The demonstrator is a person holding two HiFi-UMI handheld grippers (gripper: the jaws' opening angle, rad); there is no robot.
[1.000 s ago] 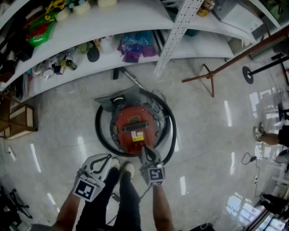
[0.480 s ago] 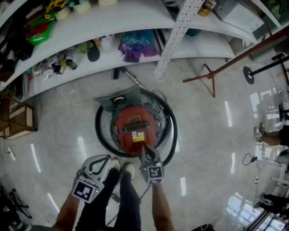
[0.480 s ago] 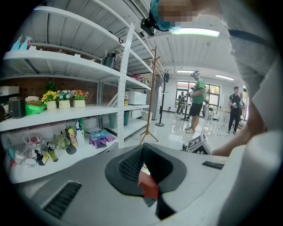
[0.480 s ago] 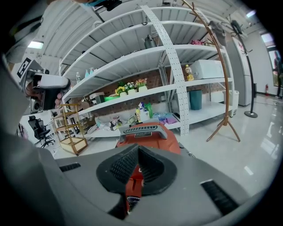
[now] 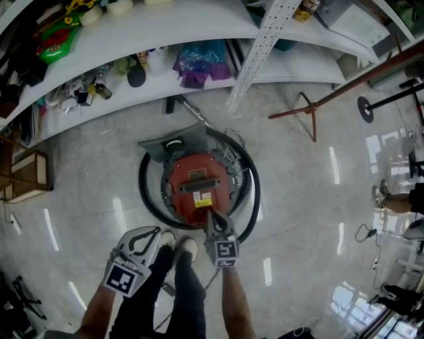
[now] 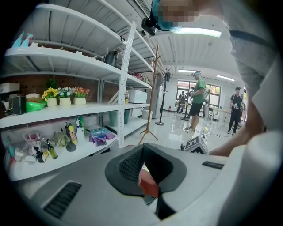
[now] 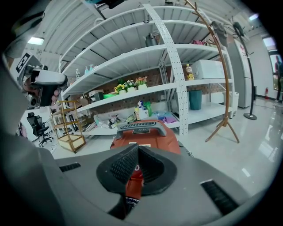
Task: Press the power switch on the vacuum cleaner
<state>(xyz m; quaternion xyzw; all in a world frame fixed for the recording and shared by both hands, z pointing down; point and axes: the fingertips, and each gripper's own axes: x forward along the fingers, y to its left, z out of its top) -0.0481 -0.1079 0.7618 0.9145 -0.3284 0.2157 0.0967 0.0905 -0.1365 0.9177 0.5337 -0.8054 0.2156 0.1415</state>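
Red vacuum cleaner is seen on the floor, near the shelf. The right gripper, fingers closed and empty, is poised at its near end. The switch should be pressed squarely, without sliding. The left gripper, likewise closed on nothing, is kept aside.

Glossy pale floor meets white shelving and a wooden coat stand.

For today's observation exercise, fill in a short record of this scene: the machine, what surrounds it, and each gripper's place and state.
Machine: red vacuum cleaner, on the floor
Around it: black hose, looped
Right gripper: shut, tip over the vacuum's near edge
Left gripper: shut, beside the shoes, clear of the vacuum
Behind: white shelves
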